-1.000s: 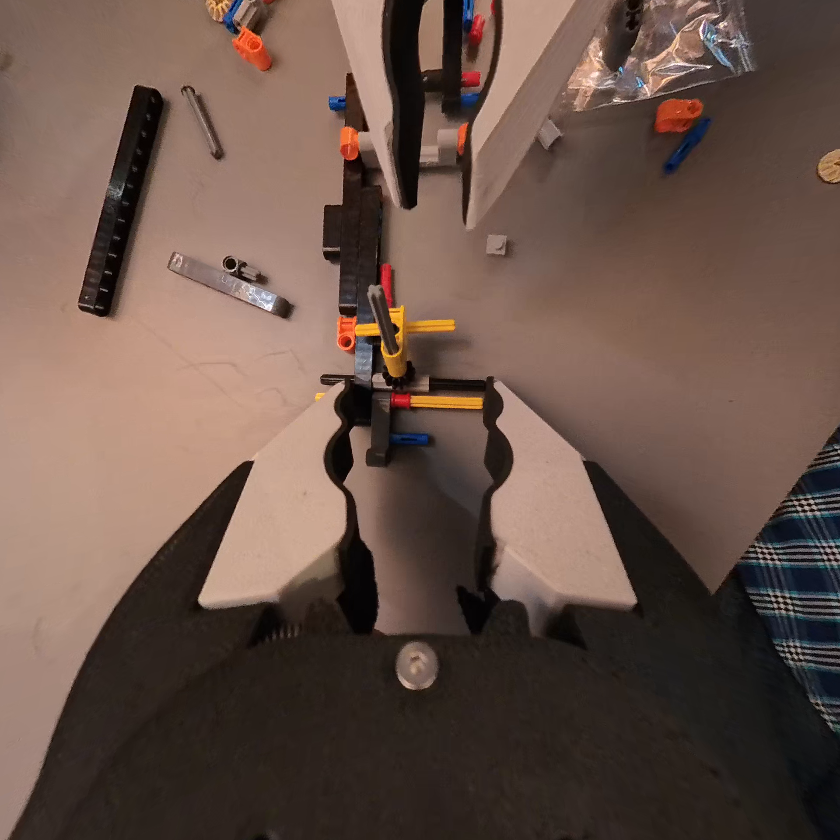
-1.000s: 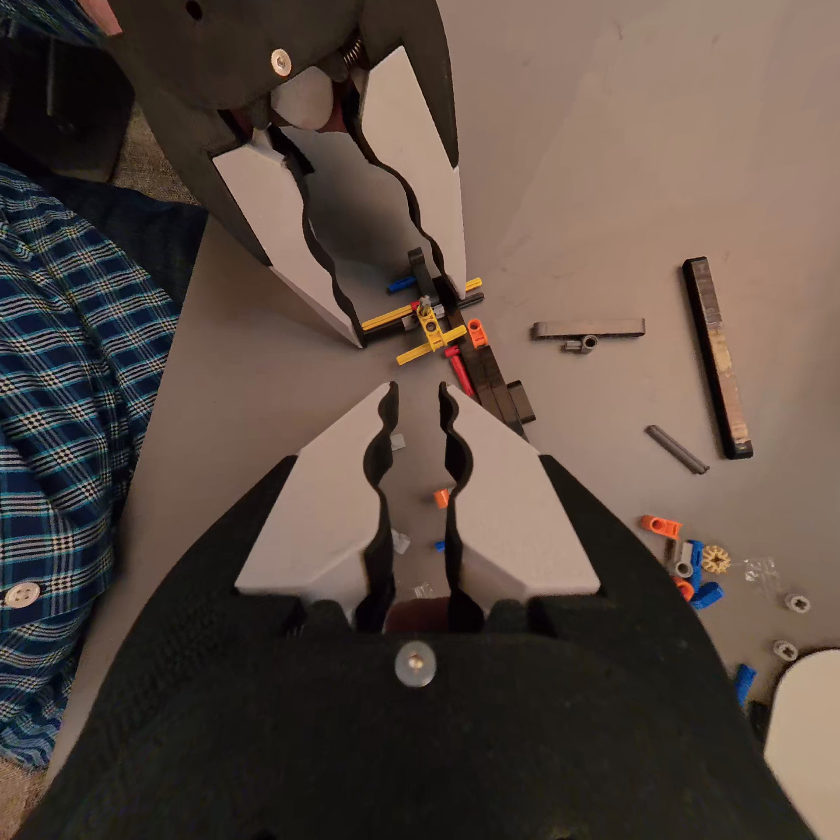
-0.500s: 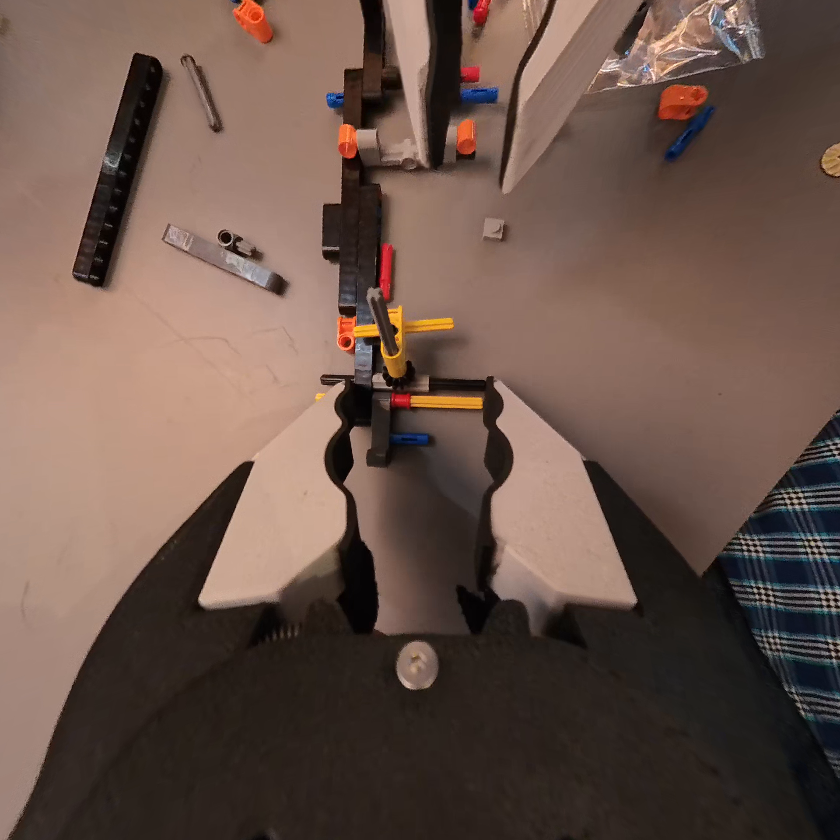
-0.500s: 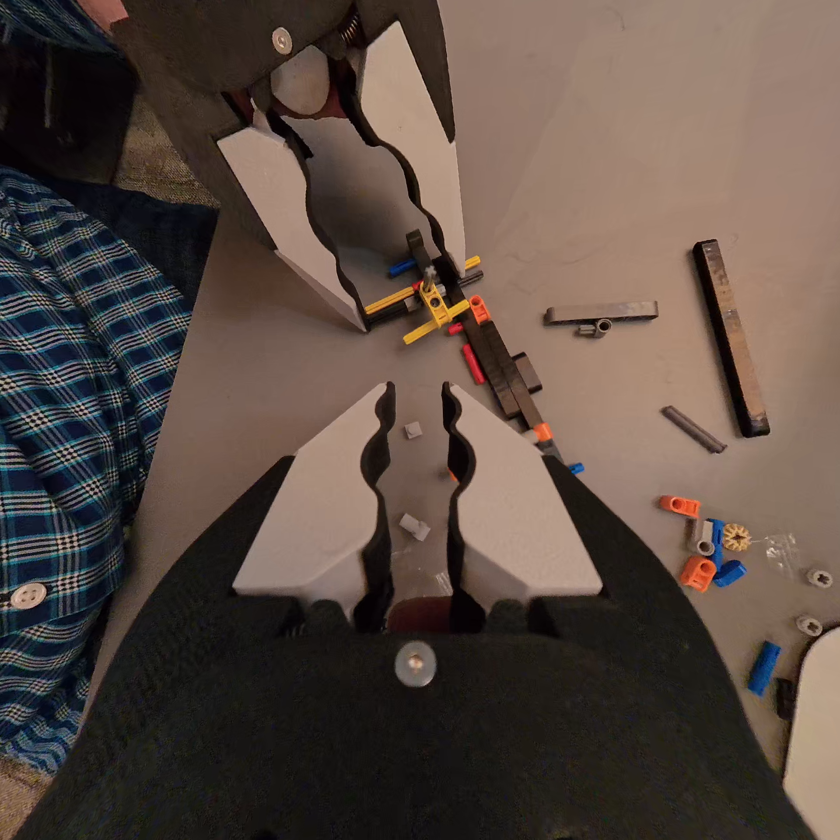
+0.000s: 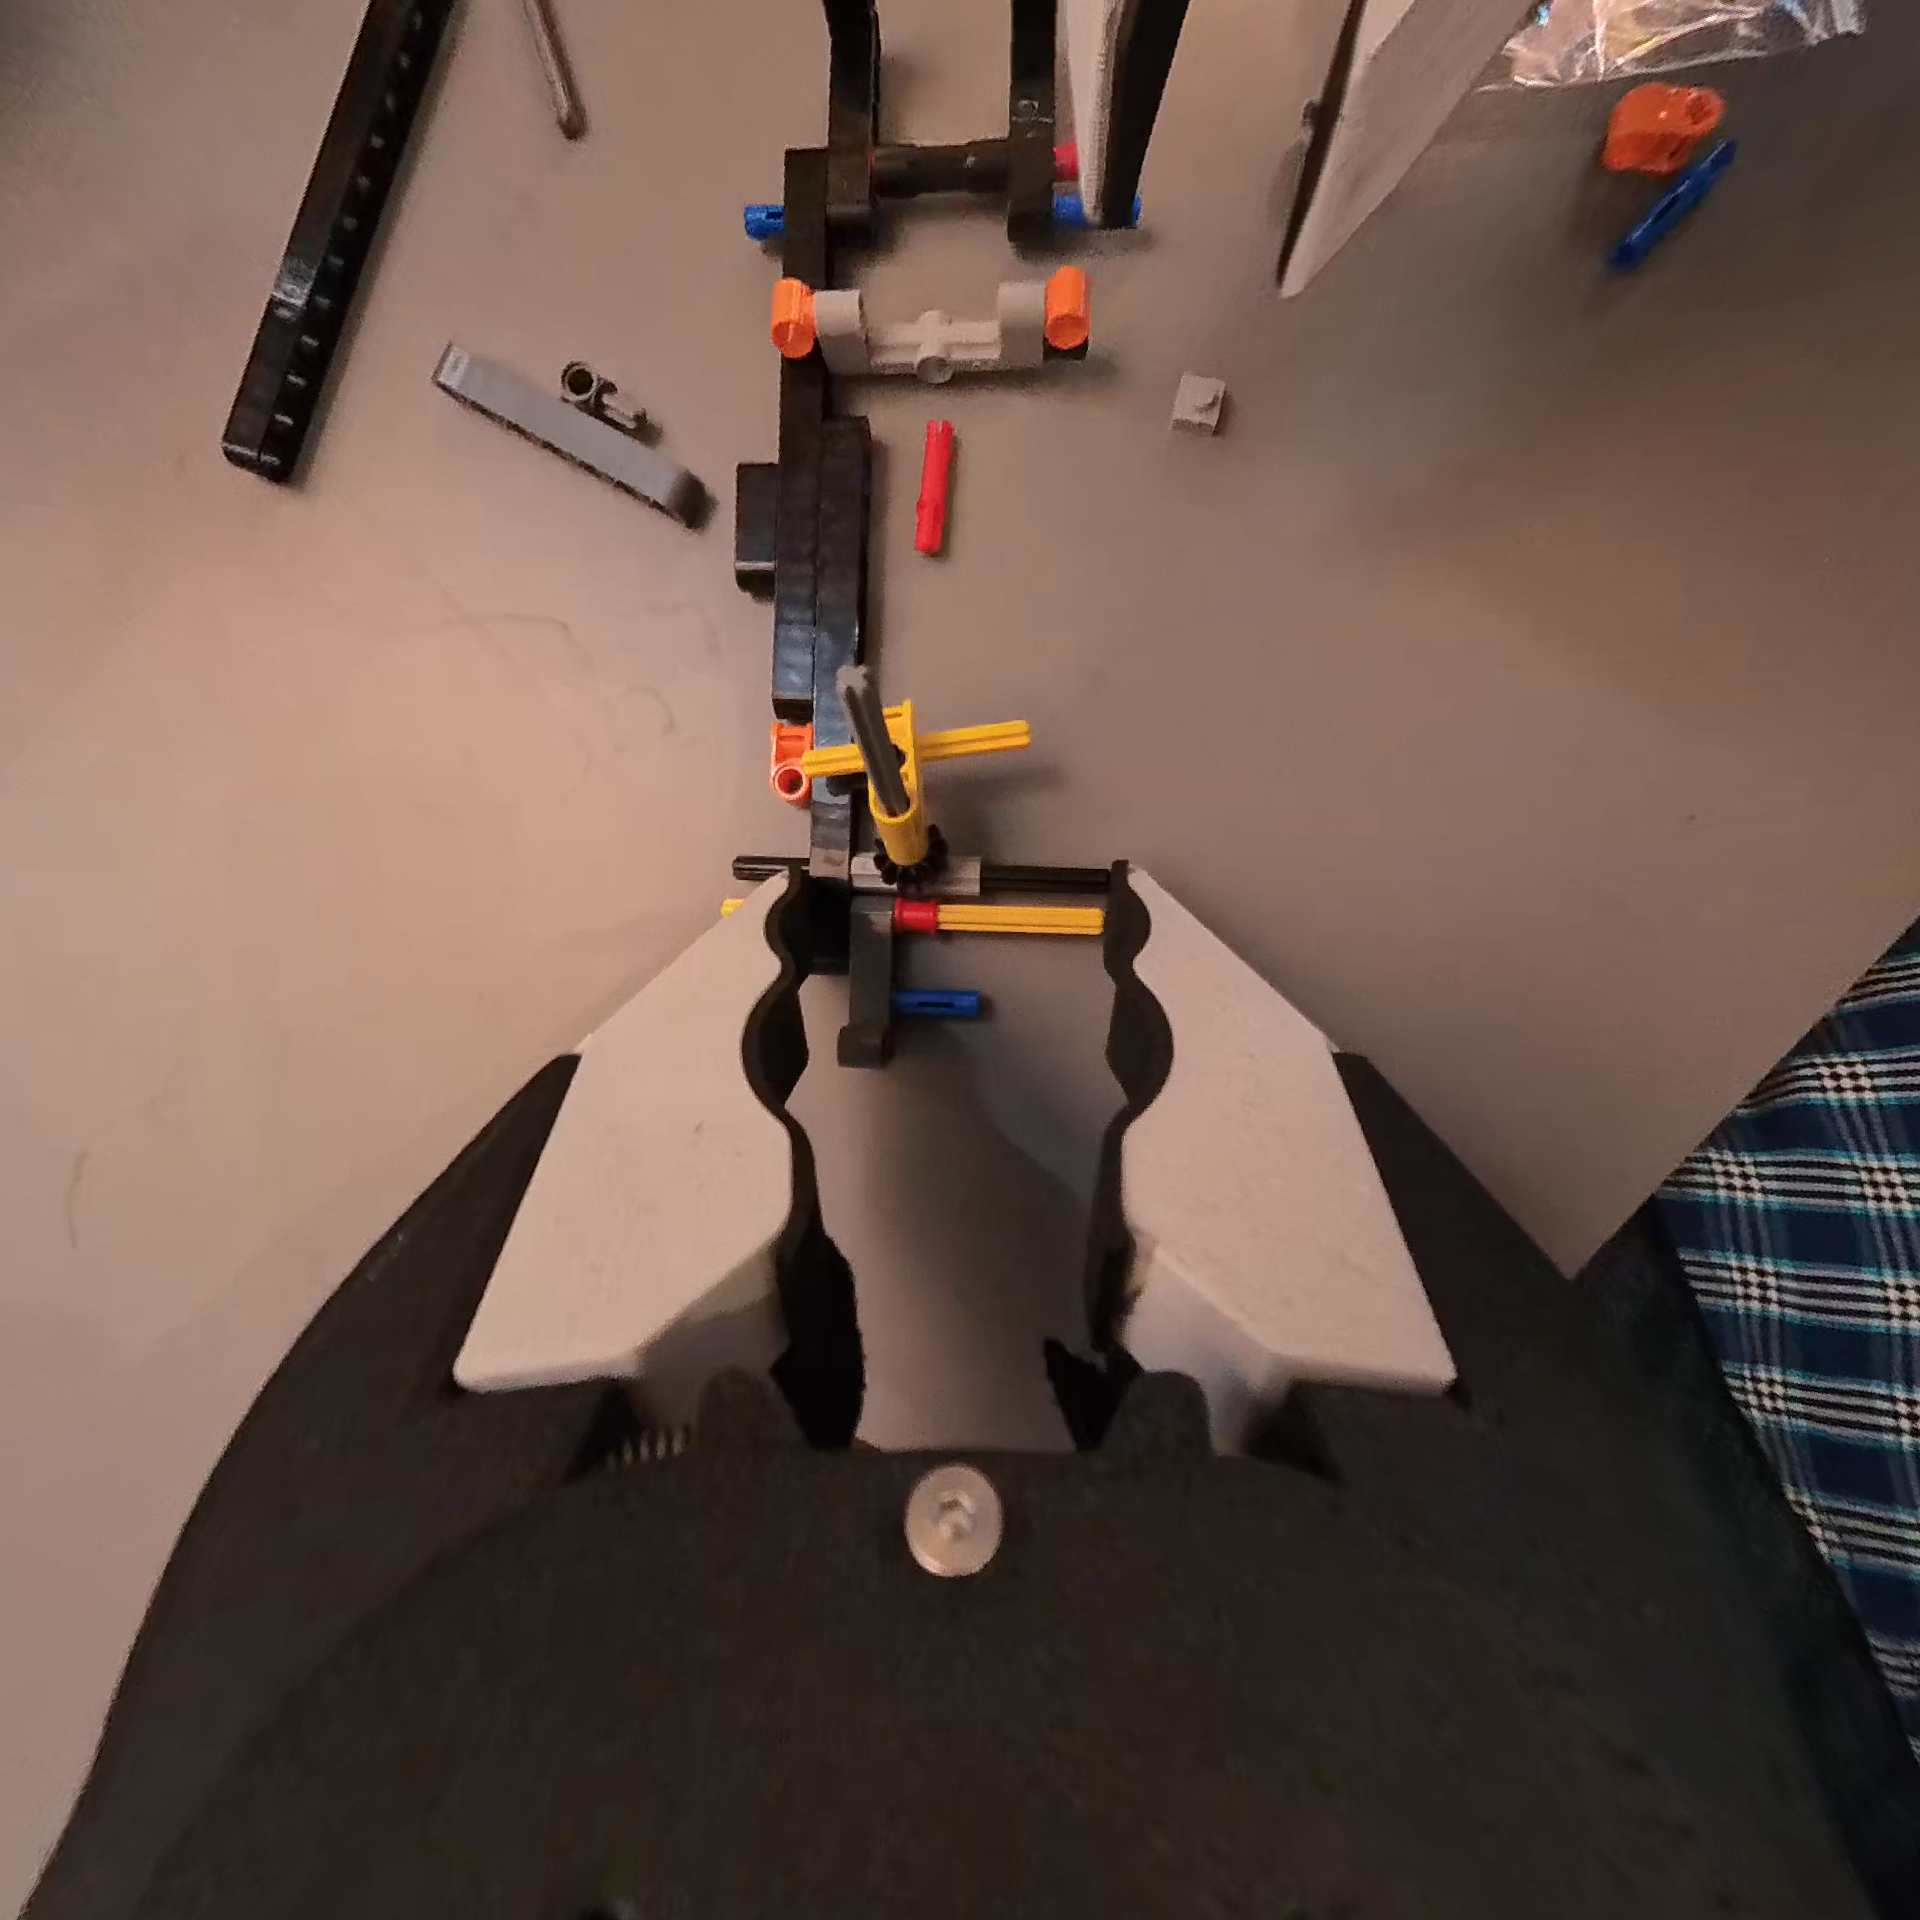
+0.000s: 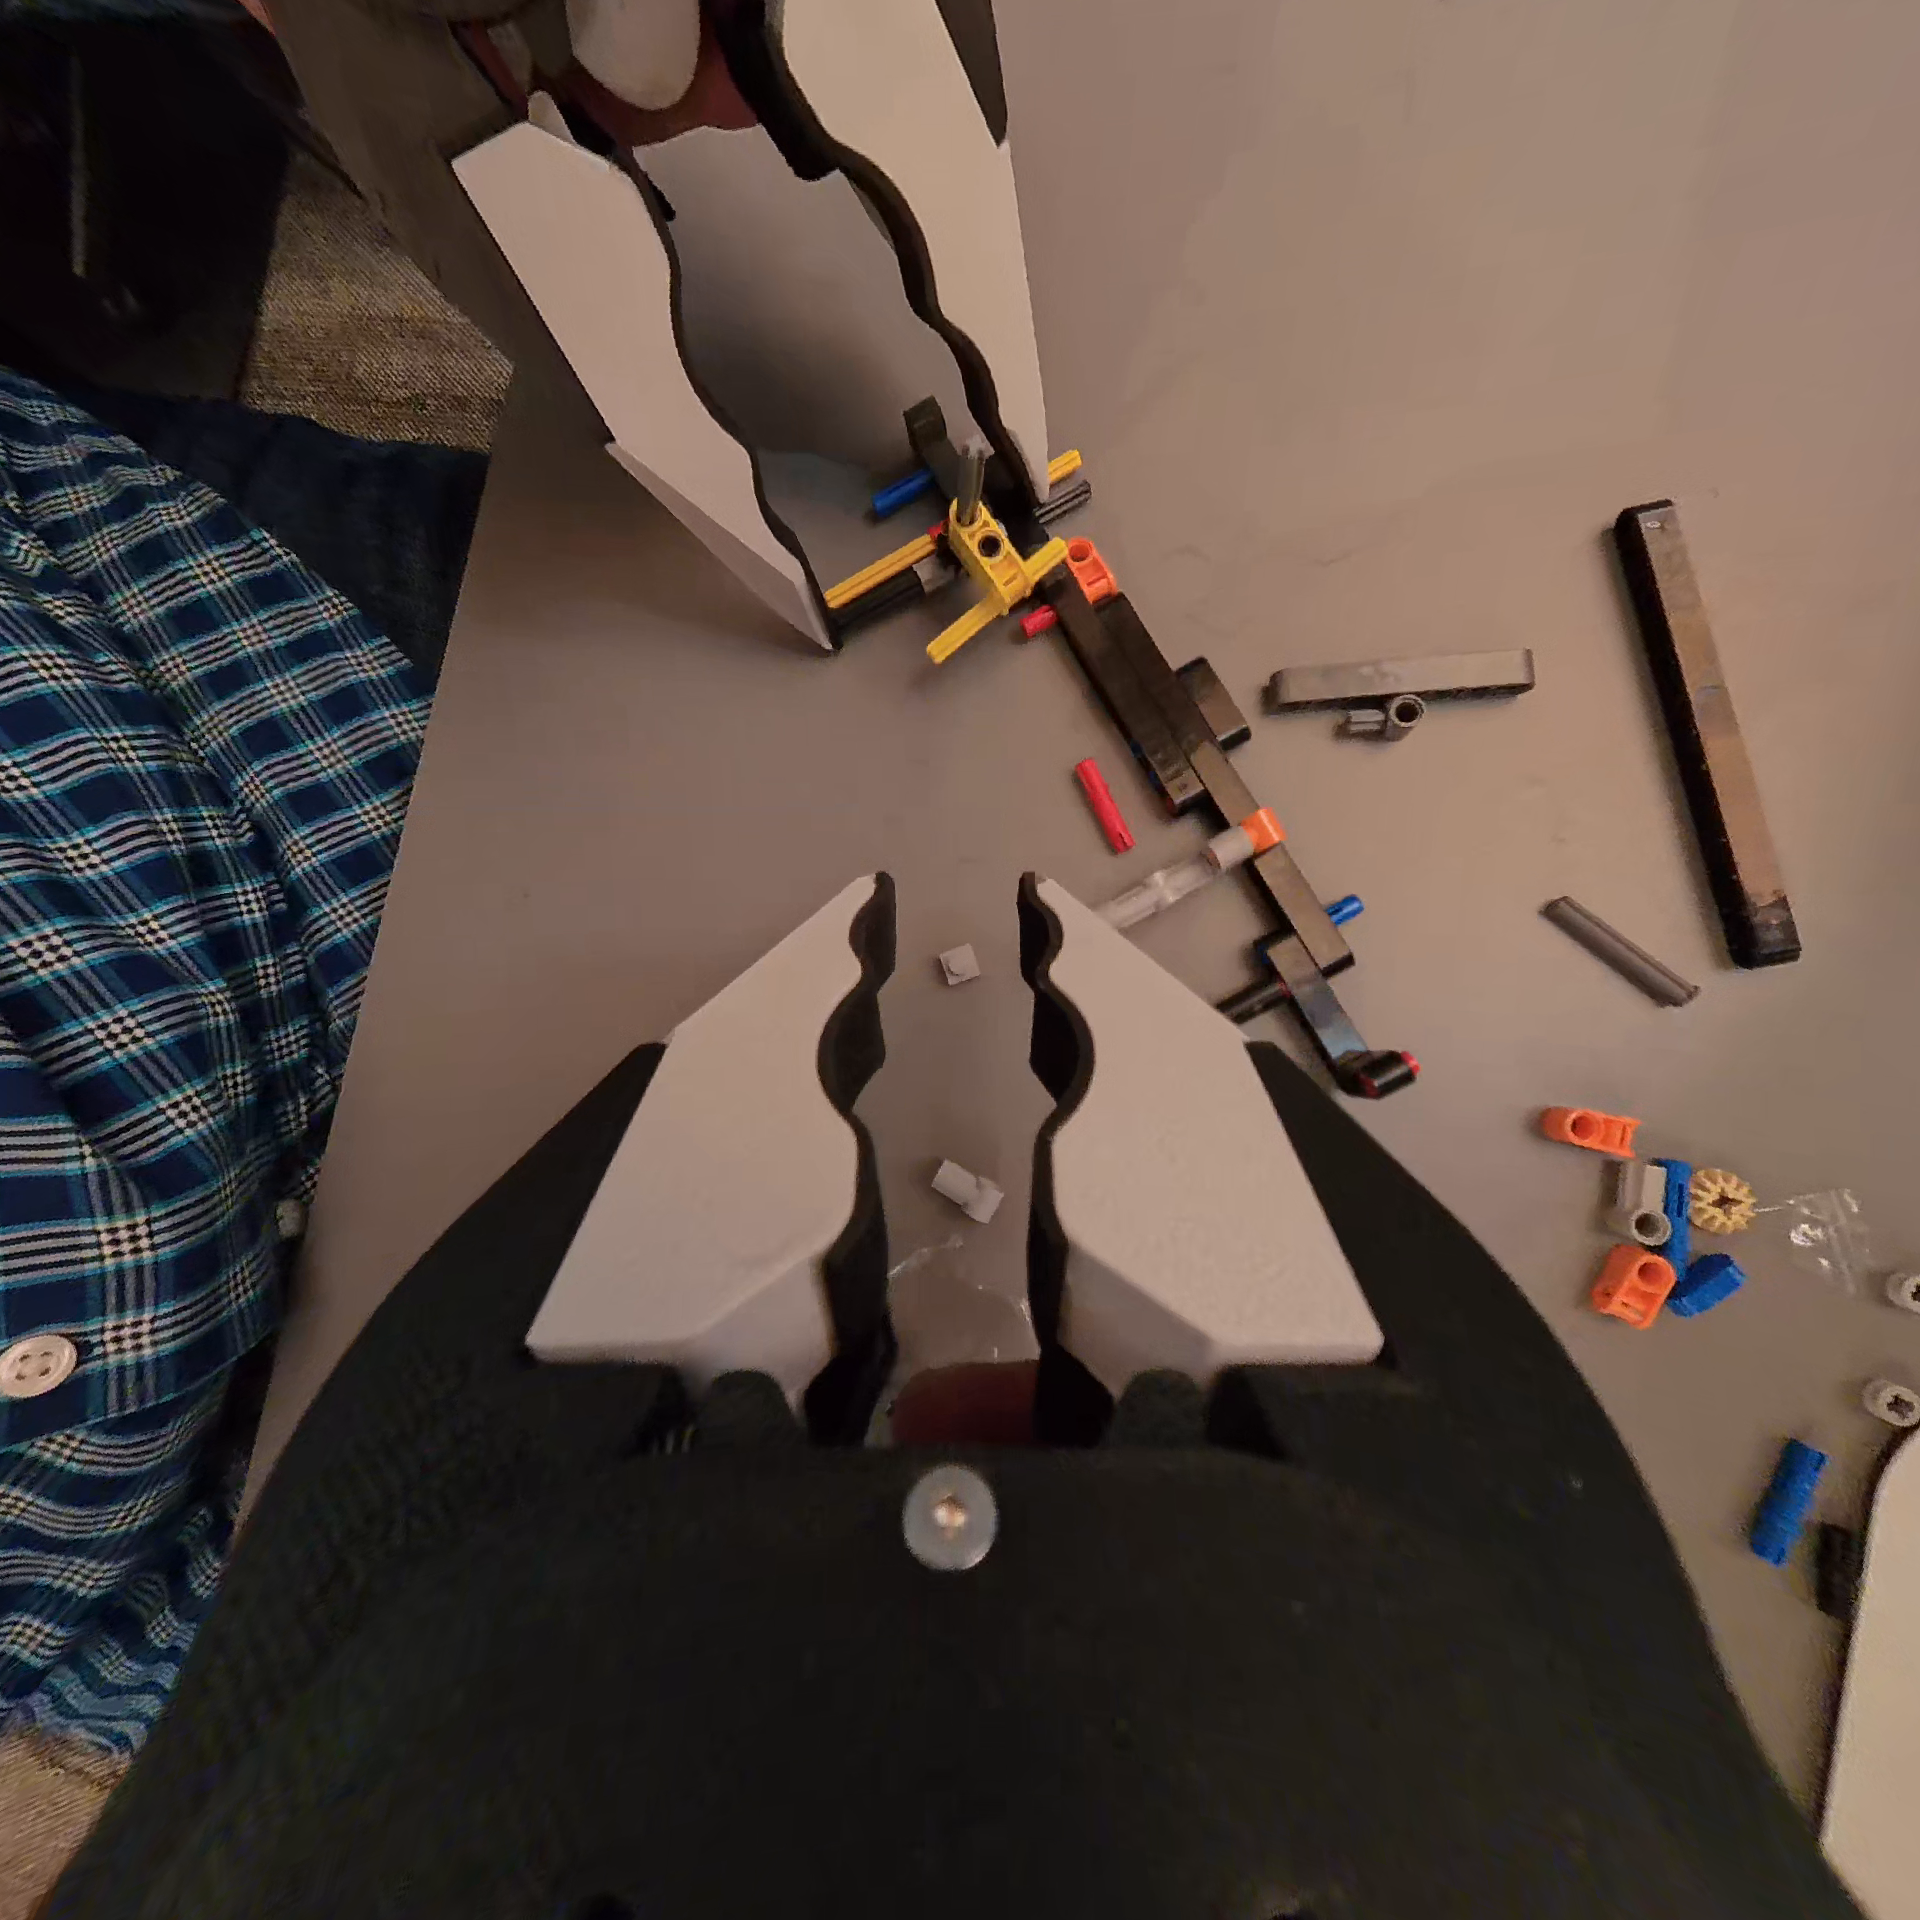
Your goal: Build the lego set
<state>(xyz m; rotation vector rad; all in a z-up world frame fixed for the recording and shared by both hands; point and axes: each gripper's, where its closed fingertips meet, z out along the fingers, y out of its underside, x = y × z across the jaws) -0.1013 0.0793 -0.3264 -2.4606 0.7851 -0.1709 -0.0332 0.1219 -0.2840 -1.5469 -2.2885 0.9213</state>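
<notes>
A long lego assembly of black beams lies on the grey table and also shows in the right wrist view. At its near end a yellow connector holds an upright dark grey axle, above yellow and black cross axles. My left gripper is held wide and clamps this end: one fingertip rests on the black beam, the other on the axle ends. It also shows in the right wrist view. My right gripper is open and empty, above a small grey piece. A loose red pin lies beside the assembly.
A long black beam, a grey beam and a grey axle lie to one side. Orange and blue small parts are heaped nearby. A plastic bag lies at the far side. A person's plaid shirt borders the table edge. There is about 10 cm between the tips of the two grippers. My right tips are roughly 4 cm from the small grey piece. The left camera catches it too, in the left wrist view.
My right gripper has drawn back from the far end of the assembly, uncovering the light grey connector with orange bushes. My left gripper and the assembly have stayed still.
</notes>
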